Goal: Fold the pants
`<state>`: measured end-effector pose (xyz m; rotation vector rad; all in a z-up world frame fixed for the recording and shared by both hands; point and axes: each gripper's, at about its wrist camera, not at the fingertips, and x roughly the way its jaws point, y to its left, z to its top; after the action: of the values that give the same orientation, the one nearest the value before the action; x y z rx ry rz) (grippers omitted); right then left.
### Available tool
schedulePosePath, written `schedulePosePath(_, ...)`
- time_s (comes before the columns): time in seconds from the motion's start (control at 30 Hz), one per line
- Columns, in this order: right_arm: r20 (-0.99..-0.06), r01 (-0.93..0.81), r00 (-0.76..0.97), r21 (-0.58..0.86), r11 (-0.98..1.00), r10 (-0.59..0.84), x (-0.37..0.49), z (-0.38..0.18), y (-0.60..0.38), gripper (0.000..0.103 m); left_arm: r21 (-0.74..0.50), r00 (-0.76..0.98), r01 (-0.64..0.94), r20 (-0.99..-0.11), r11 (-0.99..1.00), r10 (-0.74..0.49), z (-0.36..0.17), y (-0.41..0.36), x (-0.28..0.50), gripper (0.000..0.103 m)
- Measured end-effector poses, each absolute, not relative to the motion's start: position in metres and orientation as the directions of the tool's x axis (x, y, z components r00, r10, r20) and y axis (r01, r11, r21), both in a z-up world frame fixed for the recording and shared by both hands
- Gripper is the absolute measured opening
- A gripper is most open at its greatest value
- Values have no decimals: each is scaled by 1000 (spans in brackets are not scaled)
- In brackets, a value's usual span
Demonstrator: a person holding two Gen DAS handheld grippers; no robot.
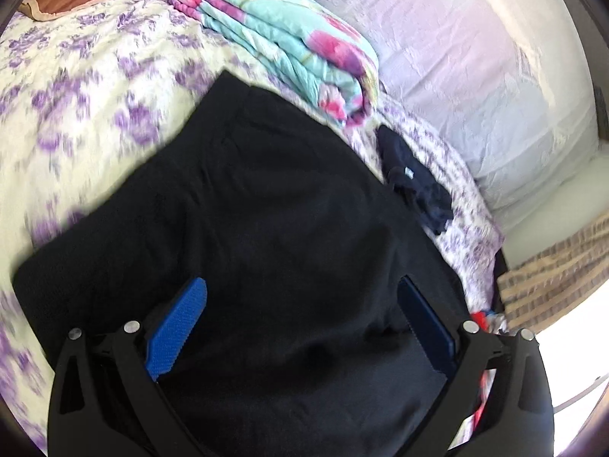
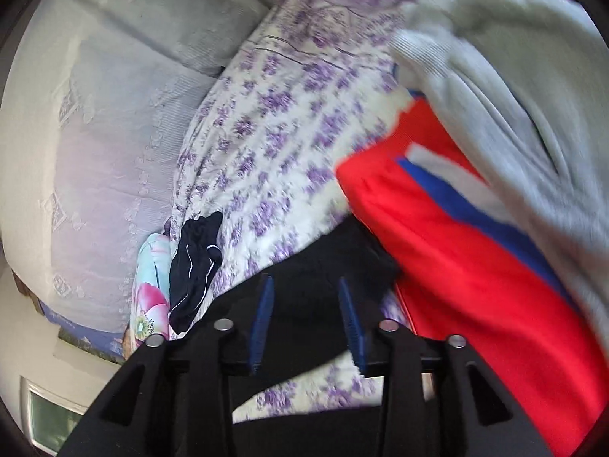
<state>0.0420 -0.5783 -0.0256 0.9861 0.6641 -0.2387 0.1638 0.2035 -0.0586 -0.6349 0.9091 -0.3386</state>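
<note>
Nearest the left wrist camera, the left gripper [image 1: 302,323] hangs with its blue pads [image 1: 177,329] spread wide over the black pants [image 1: 247,198], nothing pinched between them. The pants lie as a broad, folded dark slab on the bed [image 1: 76,87], whose cover is pale with purple flowers; the cloth fills the middle and lower part of this view.

In the right wrist view the right gripper [image 2: 306,320] stands partly apart, its narrow blue pads clear of the cloth, with an edge of the black pants under and between them but not clamped.

Just beyond the pants' far edge rests a folded blanket [image 1: 289,45] in turquoise and pink. Beside it, to the right, a small crumpled navy garment [image 1: 415,182] lies on the flowered cover, apart from the pants. A lilac pillow [image 1: 475,76] sits behind these. Close on the right gripper's right side are a red garment with blue and white stripes [image 2: 475,247] and, above it, a light grey garment [image 2: 514,57].
</note>
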Motion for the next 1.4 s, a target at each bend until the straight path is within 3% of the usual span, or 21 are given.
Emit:
schedulePosePath(0.33, -754, 542, 645, 566, 622, 124, 119, -51, -605, 41, -543, 618, -93, -689, 835, -379, -27, 239, 232, 98)
schedulePosePath(0.5, -834, 537, 541, 442, 718, 108, 141, -59, -602, 32, -439, 599, -111, -745, 892, -292, -35, 242, 270, 98)
schedulePosePath(0.67, -888, 506, 455, 322, 800, 70, 157, -61, -593, 32, -421, 580, -75, -756, 904, -304, -46, 239, 296, 98)
schedulePosePath(0.8, -856, 502, 511, 367, 783, 74, 152, -53, -590, 38, -426, 544, -48, -770, 904, -334, -60, 228, 313, 98)
schedulePosePath(0.9, -805, 409, 585, 398, 821, 99, 151, -34, -572, 59, -421, 524, -42, -781, 906, -339, -69, 223, 319, 98)
schedulePosePath(0.93, -802, 362, 584, 398, 843, 128, 157, -30, -564, 61, -421, 518, -37, -784, 906, -342, -71, 221, 320, 98)
schedulePosePath(1.13, -814, 253, 534, 413, 875, 230, 191, -32, -545, 61, -418, 508, -33, -789, 908, -345, -79, 218, 326, 98)
schedulePosePath(1.4, -820, 383, 550, 418, 824, 160, 155, -45, -569, 72, -461, 499, -43, -779, 886, -381, -82, 223, 336, 98)
